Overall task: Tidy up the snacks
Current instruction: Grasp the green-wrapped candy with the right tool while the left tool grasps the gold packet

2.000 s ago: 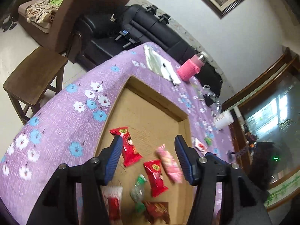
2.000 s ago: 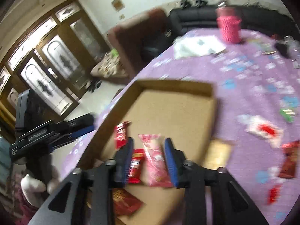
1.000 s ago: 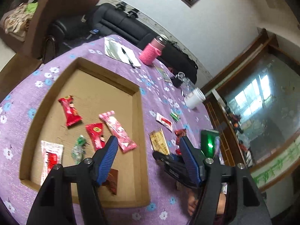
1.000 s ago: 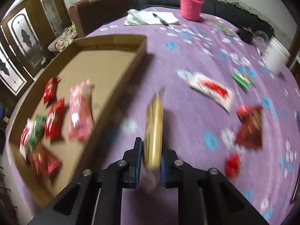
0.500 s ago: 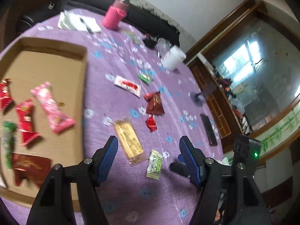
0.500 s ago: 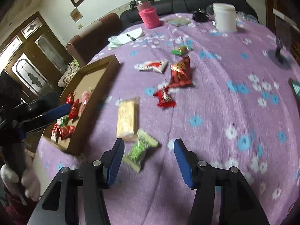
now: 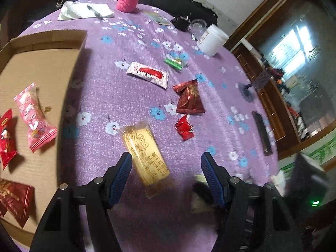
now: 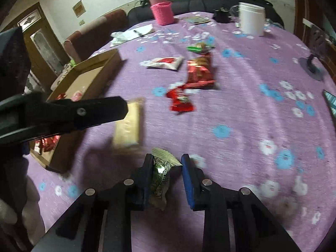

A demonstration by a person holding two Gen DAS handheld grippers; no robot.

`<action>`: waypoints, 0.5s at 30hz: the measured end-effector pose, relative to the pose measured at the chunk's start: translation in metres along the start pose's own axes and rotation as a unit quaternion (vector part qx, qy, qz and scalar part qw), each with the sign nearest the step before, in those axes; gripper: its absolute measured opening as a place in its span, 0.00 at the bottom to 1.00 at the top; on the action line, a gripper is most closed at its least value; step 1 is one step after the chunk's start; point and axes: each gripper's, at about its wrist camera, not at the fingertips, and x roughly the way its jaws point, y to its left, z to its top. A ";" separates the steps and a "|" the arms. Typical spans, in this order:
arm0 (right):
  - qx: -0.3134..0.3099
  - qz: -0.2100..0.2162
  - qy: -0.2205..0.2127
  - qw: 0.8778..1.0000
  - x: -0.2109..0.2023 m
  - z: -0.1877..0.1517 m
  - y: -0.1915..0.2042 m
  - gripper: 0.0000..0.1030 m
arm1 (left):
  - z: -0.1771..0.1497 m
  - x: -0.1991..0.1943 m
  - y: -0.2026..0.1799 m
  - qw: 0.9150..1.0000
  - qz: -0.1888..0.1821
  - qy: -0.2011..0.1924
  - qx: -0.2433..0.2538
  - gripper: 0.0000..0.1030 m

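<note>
While a crinkly green packet (image 8: 160,175) lay on the purple floral cloth (image 8: 241,109), the right gripper (image 8: 167,178) was closing around it, one pad touching. The left gripper (image 7: 167,178) gaped empty over a flat yellow bar (image 7: 145,151).

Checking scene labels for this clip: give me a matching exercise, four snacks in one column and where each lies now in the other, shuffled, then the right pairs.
Snacks:
1. pink snack packet
2. yellow biscuit bar
3. green-and-cream candy packet
4. white packet with red print

Places:
A. between the right gripper's closing jaws
B. inside the cardboard tray
C. on the purple tablecloth, just ahead of the left gripper
D. on the tablecloth farther off, near the small green wrapper

Pairs: 1-B, 2-C, 3-A, 4-D
</note>
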 end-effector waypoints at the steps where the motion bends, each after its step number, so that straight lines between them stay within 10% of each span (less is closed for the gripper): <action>1: 0.004 -0.001 -0.001 1.000 -0.003 -0.001 -0.006 0.28 | 0.000 0.004 -0.002 1.000 0.009 0.001 0.006 0.65; 12: 0.030 -0.006 -0.007 0.999 -0.018 -0.010 -0.040 0.28 | -0.014 0.041 -0.034 0.981 0.143 0.004 0.130 0.80; 15: 0.032 -0.004 -0.008 0.999 -0.019 -0.010 -0.040 0.28 | -0.021 0.040 -0.041 0.976 0.154 -0.008 0.157 0.58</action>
